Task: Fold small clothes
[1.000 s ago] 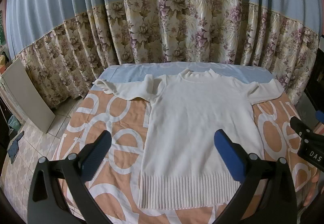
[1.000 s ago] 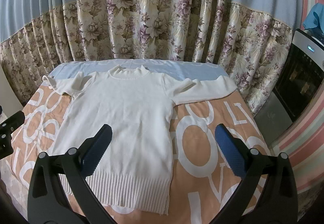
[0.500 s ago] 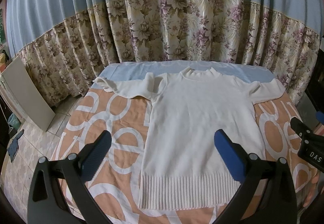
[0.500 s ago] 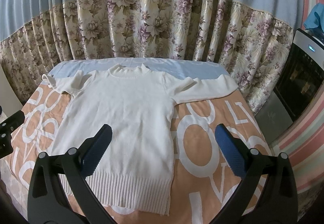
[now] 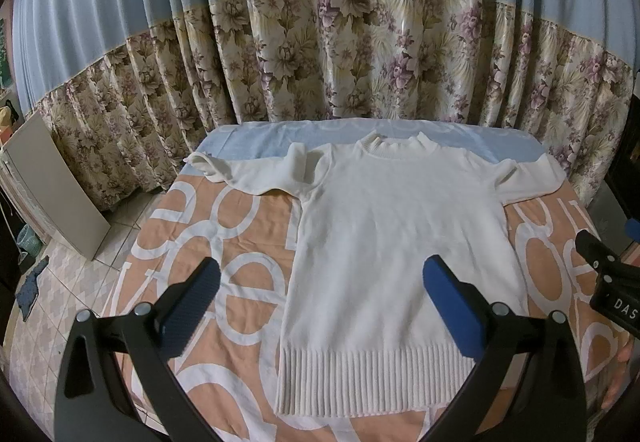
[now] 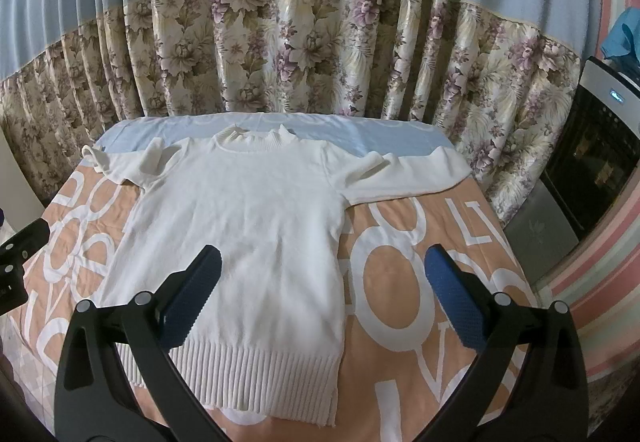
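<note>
Left wrist view: white knit sweater (image 5: 396, 242) lies flat, face up, centre to right of frame on the orange lettered bedspread (image 5: 224, 242), collar toward the top, ribbed hem at the bottom. No fold made yet, so the task looks barely started; both sleeves and the body fold are left. Upper-left sleeve (image 5: 256, 174) is bunched near the shoulder and probably needs smoothing. Left gripper (image 5: 318, 292) is released, jaws wide apart, hovering above the hem area, holding nothing. Floral curtain (image 5: 360, 54) fills the top; a white board (image 5: 52, 186) leans at the left edge. Nothing sits on the garment. Right wrist view: sweater (image 6: 248, 226) sits centre-left, right sleeve (image 6: 404, 174) stretched toward upper right, slightly rumpled at the armpit. Right gripper (image 6: 322, 290) is also released, spread wide, empty, above the lower right side of the body. Dark appliance (image 6: 596, 154) at the right edge, well apart from the bed; no obstruction.
</note>
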A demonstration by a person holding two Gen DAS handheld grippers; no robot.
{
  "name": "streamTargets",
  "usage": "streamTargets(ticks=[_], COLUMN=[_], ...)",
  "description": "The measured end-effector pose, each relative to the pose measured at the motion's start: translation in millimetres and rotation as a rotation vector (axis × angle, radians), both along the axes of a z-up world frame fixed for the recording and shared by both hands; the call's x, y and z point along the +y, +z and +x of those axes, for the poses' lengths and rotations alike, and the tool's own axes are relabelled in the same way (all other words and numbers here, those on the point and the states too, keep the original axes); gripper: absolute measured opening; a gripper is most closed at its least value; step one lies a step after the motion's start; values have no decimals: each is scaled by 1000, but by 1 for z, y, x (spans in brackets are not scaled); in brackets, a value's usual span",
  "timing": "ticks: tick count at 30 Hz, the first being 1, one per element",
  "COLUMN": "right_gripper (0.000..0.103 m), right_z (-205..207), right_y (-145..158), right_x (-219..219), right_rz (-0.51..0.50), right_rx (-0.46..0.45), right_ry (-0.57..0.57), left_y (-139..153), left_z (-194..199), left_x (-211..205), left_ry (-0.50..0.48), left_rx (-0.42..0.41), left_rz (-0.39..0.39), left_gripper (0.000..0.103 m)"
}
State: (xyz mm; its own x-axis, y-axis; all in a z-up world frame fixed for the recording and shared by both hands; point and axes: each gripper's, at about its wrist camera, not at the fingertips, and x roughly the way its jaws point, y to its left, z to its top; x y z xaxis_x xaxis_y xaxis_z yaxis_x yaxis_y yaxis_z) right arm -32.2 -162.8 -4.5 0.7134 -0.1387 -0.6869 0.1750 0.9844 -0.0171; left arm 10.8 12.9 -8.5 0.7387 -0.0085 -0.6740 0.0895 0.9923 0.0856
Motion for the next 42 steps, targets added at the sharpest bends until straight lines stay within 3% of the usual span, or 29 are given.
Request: streamTargets(ticks=[7, 10, 16, 22, 26, 30, 42], right_gripper=[100, 100, 100, 100, 100, 100, 100], right_z=[1, 6, 26, 63, 91, 126, 225], right_y=[-1, -7, -14, -13, -14, -22, -84], right_x=[1, 4, 4, 9, 5, -5, -30], right_rz=[-3, -6, -33, -131, -134, -93, -80], right_rx=[3, 10, -17, -47, -63, -43, 55], right_ry=[-1, 5, 23, 22, 35, 27, -20], left_y=[0, -20, -28, -21, -14, -28, -78], left_z=[0, 4, 22, 63, 100, 155, 297], left_x=[0, 11, 24, 54, 75, 101, 197], left_ry=[0, -7, -9, -7, -13, 86, 250], left_rx=[1, 6, 14, -67, -121, 17, 152], left_rz=[0, -4, 8, 10, -16, -4, -117], left_gripper=[102, 102, 102, 102, 102, 102, 102])
